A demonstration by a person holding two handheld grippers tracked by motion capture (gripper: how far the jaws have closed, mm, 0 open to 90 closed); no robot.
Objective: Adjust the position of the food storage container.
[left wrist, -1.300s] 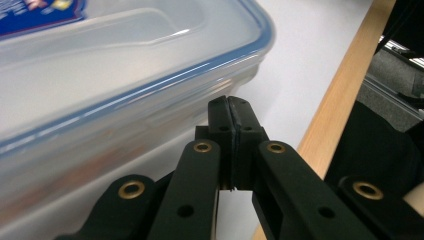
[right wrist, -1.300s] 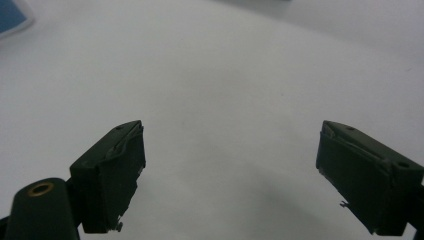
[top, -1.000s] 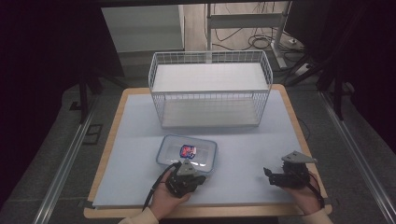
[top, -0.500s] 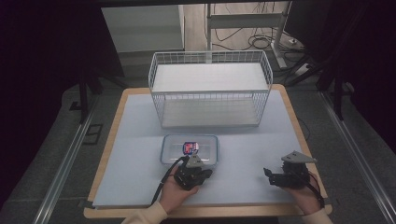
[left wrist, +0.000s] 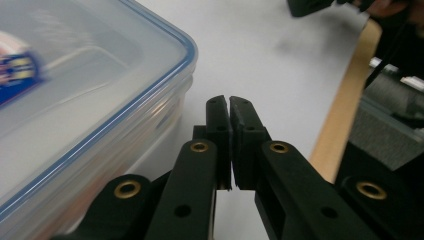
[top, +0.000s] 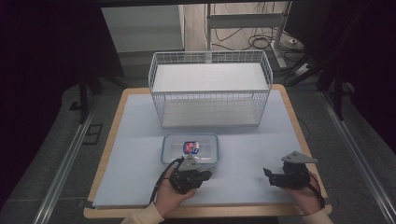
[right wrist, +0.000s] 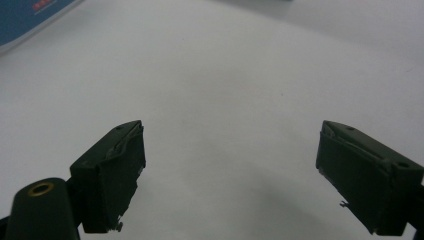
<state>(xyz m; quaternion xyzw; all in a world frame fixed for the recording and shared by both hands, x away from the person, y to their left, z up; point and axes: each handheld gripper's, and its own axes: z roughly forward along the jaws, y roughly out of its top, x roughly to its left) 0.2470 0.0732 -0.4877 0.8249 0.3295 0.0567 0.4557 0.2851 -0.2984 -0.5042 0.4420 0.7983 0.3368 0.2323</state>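
Note:
A clear plastic container (top: 173, 155) with a blue-rimmed lid lies at the table's near middle, with a red and blue item (top: 190, 147) inside. My left gripper (top: 205, 175) is just in front of its near edge, pointing right. In the left gripper view its jaws (left wrist: 230, 103) are shut on nothing, beside the container's corner (left wrist: 90, 100). My right gripper (top: 267, 173) rests near the front right, pointing left. It is open (right wrist: 230, 165) over bare table.
A white wire basket (top: 210, 88) stands at the back middle of the light blue table top (top: 135, 140). The wooden table edge (left wrist: 345, 110) runs close to the right of my left gripper. A blue printed surface (right wrist: 30, 17) sits far off.
My left gripper has slid right along the container's near edge. The container, skewed a second ago, now lies square to the table. The right gripper has stayed put.

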